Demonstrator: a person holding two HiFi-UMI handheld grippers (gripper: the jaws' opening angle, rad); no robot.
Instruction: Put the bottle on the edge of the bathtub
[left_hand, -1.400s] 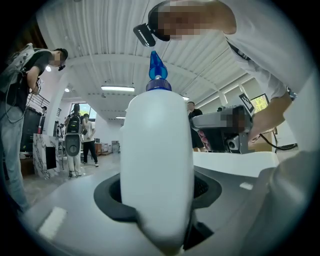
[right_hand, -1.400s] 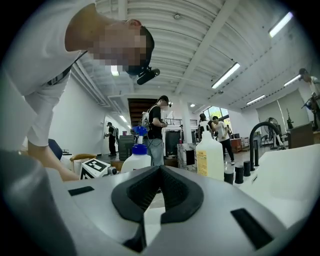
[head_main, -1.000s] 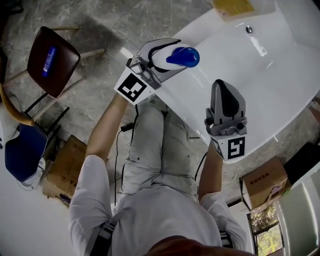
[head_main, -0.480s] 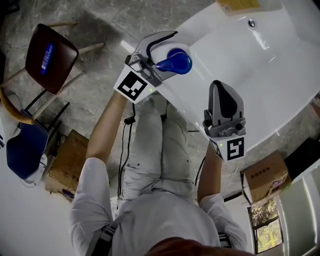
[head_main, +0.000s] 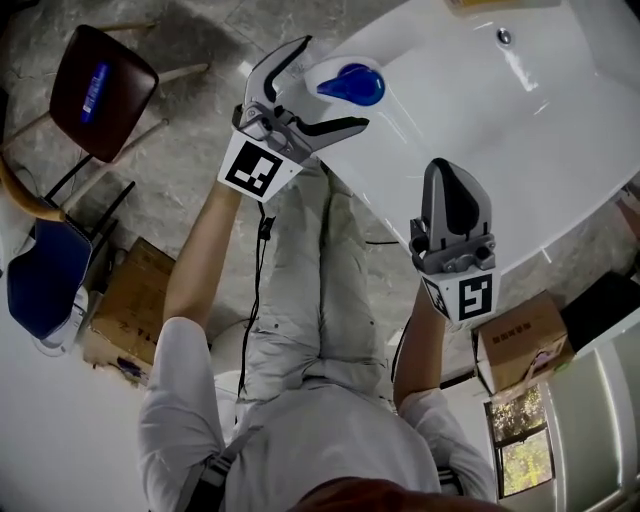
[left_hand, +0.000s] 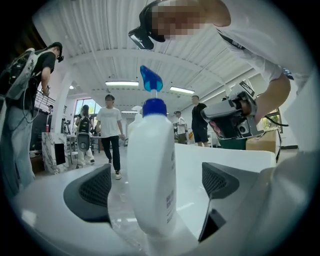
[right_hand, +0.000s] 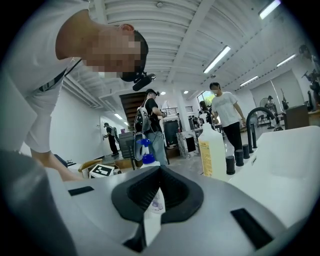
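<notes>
The bottle (head_main: 345, 82) is smooth white plastic with a flattened oval body and a glossy blue trigger-spray top. It stands upright on the rim of the bathtub (head_main: 520, 150), at the upper middle of the head view. The tub is glossy white with a broad rounded edge, and it fills the upper right. Below it the floor is grey veined stone tile. A chair (head_main: 100, 90) with a dark rounded seat stands at upper left, and a cardboard box (head_main: 125, 315) lies at mid left.

The left gripper (head_main: 322, 88) has its jaws spread wide and still opening. In the left gripper view the bottle (left_hand: 152, 175) stands between the two dark, mesh-textured pads (left_hand: 95, 187), with a clear gap on each side — neither pad touches it.

The right gripper (head_main: 447, 170) hangs over the tub's near rim at centre right, jaws pressed together and holding nothing. In its own view the black ribbed tips of the right gripper (right_hand: 159, 172) meet, and the bottle's blue top (right_hand: 145, 150) shows beyond them.
</notes>
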